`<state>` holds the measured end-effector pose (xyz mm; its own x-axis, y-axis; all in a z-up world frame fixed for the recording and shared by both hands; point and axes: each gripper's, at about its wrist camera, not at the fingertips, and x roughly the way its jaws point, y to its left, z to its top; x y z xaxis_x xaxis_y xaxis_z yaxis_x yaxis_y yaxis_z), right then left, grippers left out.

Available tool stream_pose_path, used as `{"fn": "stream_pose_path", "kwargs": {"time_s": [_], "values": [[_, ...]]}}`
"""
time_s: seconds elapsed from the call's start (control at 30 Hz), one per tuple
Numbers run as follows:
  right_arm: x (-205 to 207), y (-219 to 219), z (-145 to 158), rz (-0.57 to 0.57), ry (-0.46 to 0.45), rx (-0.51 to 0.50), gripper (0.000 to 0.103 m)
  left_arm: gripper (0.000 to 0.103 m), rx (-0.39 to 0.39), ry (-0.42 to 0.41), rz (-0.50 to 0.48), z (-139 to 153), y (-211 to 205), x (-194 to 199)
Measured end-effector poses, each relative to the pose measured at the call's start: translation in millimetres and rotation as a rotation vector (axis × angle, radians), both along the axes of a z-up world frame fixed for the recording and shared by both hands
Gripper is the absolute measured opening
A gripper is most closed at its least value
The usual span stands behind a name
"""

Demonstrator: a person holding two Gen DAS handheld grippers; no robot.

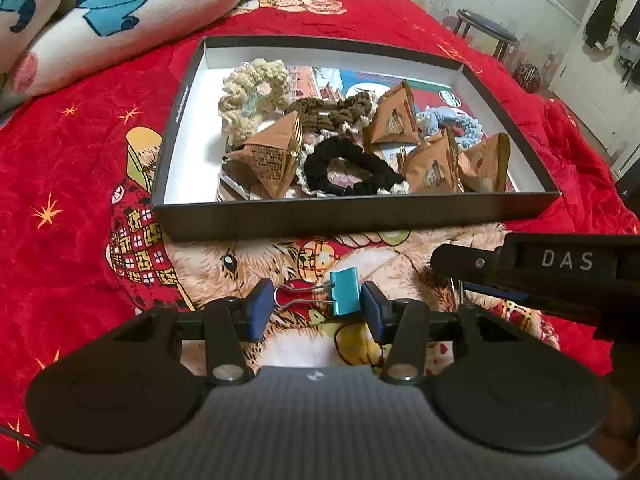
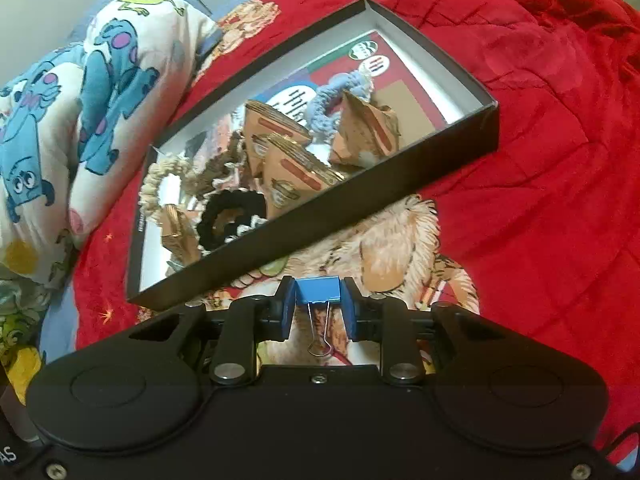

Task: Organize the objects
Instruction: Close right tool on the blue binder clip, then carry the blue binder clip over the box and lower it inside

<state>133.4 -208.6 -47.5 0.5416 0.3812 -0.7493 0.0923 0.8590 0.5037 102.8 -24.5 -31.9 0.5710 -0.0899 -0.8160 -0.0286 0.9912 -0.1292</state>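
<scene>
Left tongs (image 1: 316, 306) clamp a teal binder clip (image 1: 344, 292) lengthwise; right tongs (image 2: 319, 306) pinch a blue binder clip (image 2: 319, 290), both above the bedspread (image 2: 540, 160) near the box (image 1: 352, 216); light, stiff, slick metal; grip the bodies.

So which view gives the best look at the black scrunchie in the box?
The left wrist view: the black scrunchie shows as a whole ring, lying among the brown paper packets in the box. In the right wrist view the scrunchie is smaller, and the box's near wall cuts off its lower edge.
</scene>
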Motion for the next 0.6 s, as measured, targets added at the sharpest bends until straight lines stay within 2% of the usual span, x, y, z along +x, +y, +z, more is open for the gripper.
{"fn": "stream_pose_path", "kwargs": {"time_s": [0.27, 0.37, 0.6], "values": [[-4, 1, 15, 0.023, -0.067, 0.029, 0.024, 0.052, -0.004, -0.047, -0.007, 13, 2, -4], [-4, 5, 23, 0.04, -0.105, 0.014, 0.024, 0.052, -0.003, -0.067, -0.003, 18, 4, -4], [1, 8, 43, 0.075, -0.215, 0.056, 0.024, 0.052, 0.024, -0.088, 0.01, 23, 6, -5]]}}
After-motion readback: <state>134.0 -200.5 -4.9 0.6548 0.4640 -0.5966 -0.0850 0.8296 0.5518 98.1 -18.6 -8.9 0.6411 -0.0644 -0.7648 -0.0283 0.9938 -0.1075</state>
